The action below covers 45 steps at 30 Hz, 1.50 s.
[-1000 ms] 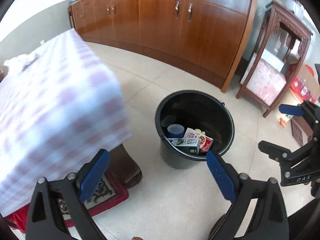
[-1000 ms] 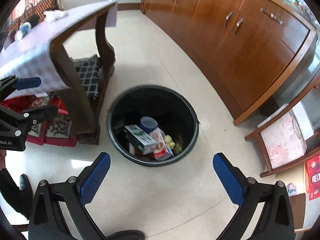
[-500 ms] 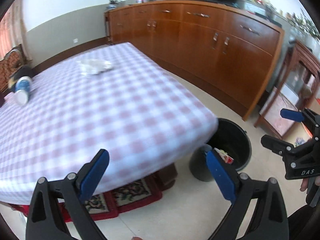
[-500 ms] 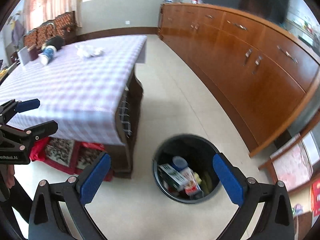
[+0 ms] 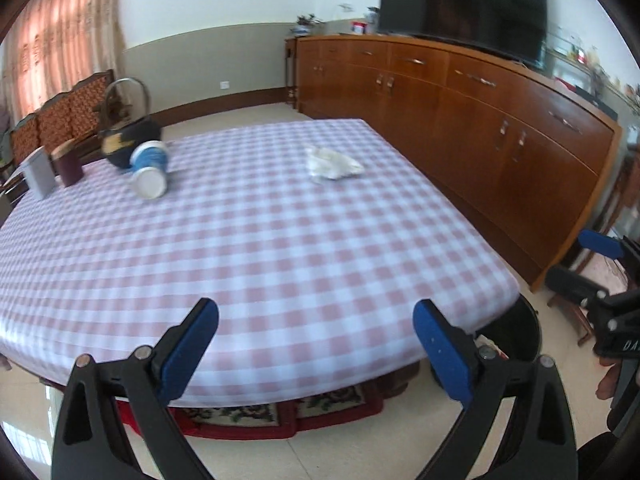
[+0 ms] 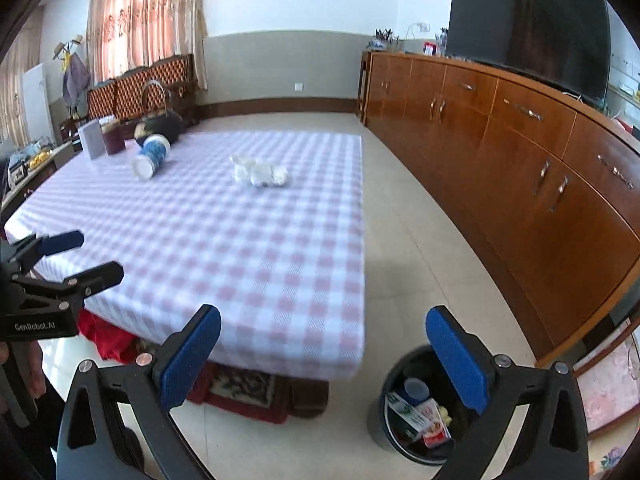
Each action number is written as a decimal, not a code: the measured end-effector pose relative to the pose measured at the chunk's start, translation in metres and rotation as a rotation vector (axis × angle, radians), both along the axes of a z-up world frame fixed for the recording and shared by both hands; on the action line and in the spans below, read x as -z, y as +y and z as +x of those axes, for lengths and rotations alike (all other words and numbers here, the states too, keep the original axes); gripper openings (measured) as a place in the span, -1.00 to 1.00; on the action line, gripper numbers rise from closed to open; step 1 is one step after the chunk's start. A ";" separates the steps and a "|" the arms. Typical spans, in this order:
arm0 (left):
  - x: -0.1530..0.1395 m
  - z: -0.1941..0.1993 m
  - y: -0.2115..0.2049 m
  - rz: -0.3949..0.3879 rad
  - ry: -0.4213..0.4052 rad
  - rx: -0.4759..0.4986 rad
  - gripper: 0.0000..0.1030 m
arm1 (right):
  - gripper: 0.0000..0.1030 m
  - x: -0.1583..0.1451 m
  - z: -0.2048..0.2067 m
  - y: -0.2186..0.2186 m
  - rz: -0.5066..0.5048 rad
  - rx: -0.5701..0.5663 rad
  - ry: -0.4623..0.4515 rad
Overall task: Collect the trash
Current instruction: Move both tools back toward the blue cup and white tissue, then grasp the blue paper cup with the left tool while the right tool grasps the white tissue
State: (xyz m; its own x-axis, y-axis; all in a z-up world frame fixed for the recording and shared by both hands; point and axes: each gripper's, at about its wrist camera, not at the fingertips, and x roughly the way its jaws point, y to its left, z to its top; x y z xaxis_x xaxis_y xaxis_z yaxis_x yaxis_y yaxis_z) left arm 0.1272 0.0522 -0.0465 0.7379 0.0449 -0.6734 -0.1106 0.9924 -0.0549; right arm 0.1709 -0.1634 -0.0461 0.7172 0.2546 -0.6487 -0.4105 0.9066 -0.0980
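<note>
A crumpled white tissue (image 5: 333, 163) lies on the checked tablecloth (image 5: 280, 248), far right part; it also shows in the right wrist view (image 6: 260, 172). A blue and white cup (image 5: 151, 174) lies on its side at the far left, also in the right wrist view (image 6: 151, 156). The black bin (image 6: 416, 412) stands on the floor by the table's near right corner and holds cartons and a cup; only its rim (image 5: 524, 332) shows in the left wrist view. My left gripper (image 5: 316, 348) is open and empty over the table's near edge. My right gripper (image 6: 324, 356) is open and empty above the floor near the bin.
A dark basket (image 5: 128, 136), a brown jar (image 5: 69, 167) and a grey box (image 5: 38, 178) stand at the table's far left. A long wooden sideboard (image 6: 520, 184) with a TV (image 6: 528, 28) runs along the right. A red rug (image 6: 240, 396) lies under the table.
Both grippers have lifted and tilted up from looking down into the bin to looking across the tabletop. Both stay open and empty.
</note>
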 end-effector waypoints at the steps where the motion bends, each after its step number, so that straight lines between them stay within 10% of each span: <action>1: -0.001 -0.001 0.006 -0.002 -0.005 -0.006 0.91 | 1.00 -0.002 0.002 0.004 0.005 -0.001 0.002; 26: 0.002 0.021 0.130 -0.014 -0.016 -0.193 0.82 | 0.99 0.001 0.062 0.138 0.018 -0.097 0.039; 45: 0.031 0.126 0.185 0.000 0.038 -0.254 0.69 | 0.21 0.066 0.221 0.185 -0.030 -0.044 0.192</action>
State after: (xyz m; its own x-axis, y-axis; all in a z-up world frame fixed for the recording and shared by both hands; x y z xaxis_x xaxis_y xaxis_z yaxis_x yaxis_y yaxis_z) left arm 0.2529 0.2375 -0.0771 0.6771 0.2253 -0.7006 -0.3583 0.9325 -0.0464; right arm 0.3922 0.0213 -0.1124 0.5680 0.2614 -0.7804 -0.4635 0.8852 -0.0408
